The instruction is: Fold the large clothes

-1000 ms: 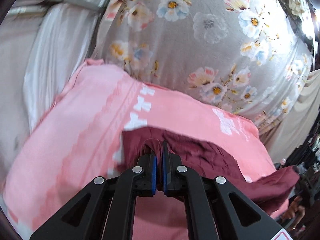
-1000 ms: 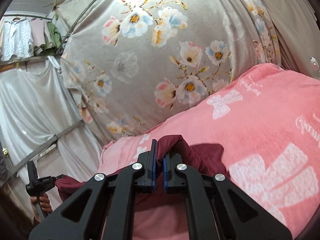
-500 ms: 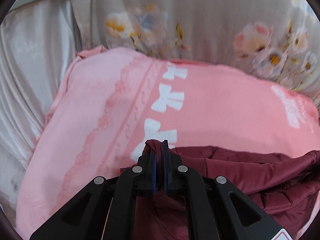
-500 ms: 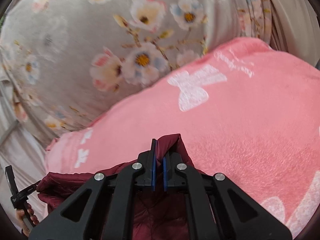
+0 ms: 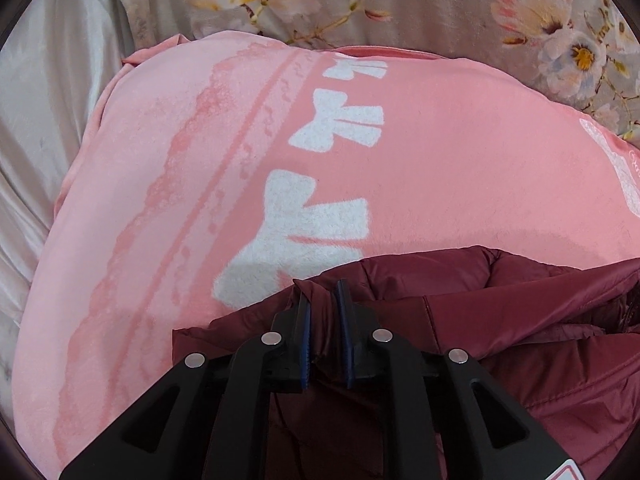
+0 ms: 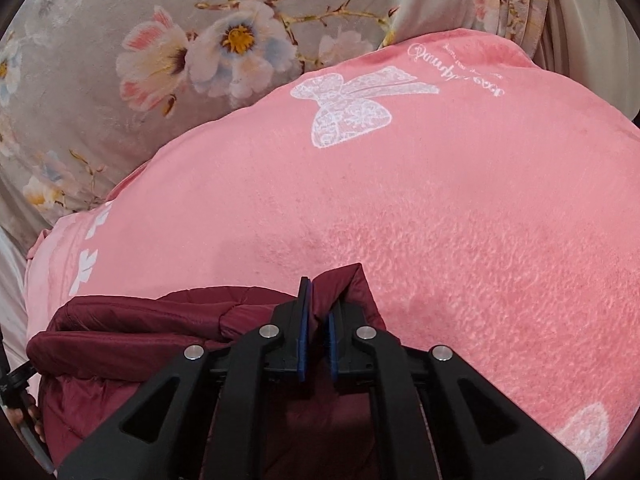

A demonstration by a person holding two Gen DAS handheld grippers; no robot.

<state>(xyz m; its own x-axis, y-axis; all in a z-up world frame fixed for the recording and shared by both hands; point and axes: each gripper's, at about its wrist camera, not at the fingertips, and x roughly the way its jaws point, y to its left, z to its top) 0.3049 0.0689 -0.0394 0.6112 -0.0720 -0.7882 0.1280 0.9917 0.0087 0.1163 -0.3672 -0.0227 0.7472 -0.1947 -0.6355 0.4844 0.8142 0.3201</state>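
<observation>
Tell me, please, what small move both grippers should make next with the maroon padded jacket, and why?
Probably open both and draw back. The left gripper and right gripper each pinch an edge of the maroon padded jacket, which already lies low on the pink fleece blanket with white bows. The left's jaws look slightly parted around the fabric, so release seems underway.

The maroon jacket [image 5: 500,320] runs off the lower and right edges of the left wrist view, so its full shape stays unseen. In the right wrist view, the jacket [image 6: 132,332] passes under the right hand-held gripper [image 6: 316,320]. What may be the left hand-held gripper [image 6: 12,384] is cropped at the left rim.
</observation>
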